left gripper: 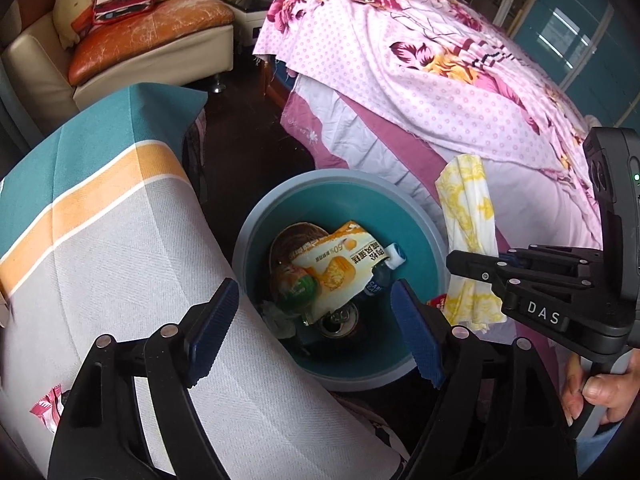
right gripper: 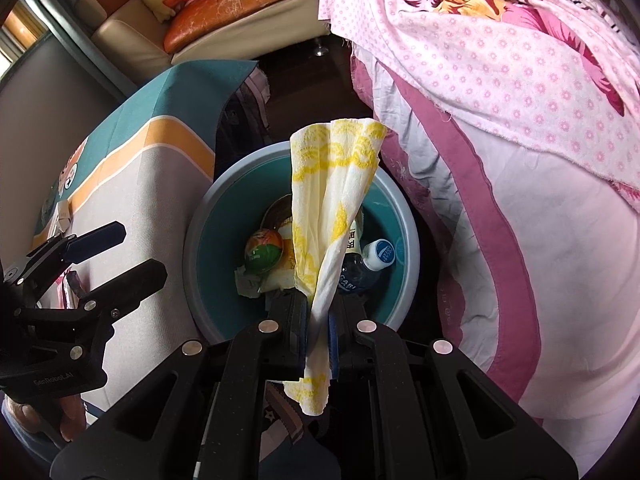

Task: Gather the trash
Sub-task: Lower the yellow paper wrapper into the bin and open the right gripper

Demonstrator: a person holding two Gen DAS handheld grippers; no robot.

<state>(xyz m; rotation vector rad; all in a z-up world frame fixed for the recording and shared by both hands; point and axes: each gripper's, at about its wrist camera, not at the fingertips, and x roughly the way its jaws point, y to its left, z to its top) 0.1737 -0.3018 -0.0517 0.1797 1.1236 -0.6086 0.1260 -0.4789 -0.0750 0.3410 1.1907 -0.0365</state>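
A teal trash bin (left gripper: pixel 340 184) with a grey rim stands on the dark floor between table and bed. It holds a yellow snack packet (left gripper: pixel 336 264), a capped bottle (left gripper: pixel 386 264), a can (left gripper: pixel 338 320) and a green-orange ball (left gripper: pixel 298 284). My left gripper (left gripper: pixel 315 286) hangs open over the bin with nothing between its blue pads; in the right wrist view it (right gripper: pixel 140 252) sits to the bin's left. My right gripper (right gripper: pixel 318 316) is shut on a yellow-and-white paper napkin (right gripper: pixel 332 184), which dangles over the bin (right gripper: pixel 200 216). From the left wrist view this gripper (left gripper: pixel 454 262) and the napkin (left gripper: pixel 466 208) are at the bin's right rim.
A table under a teal, orange and grey cloth (left gripper: pixel 120 220) borders the bin on the left, with a pink wrapper (left gripper: pixel 48 404) on it. The bed with pink floral sheets (left gripper: pixel 420 80) hangs close on the right. A sofa (left gripper: pixel 140 40) stands behind. A hand (left gripper: pixel 600 392) holds the right gripper's handle.
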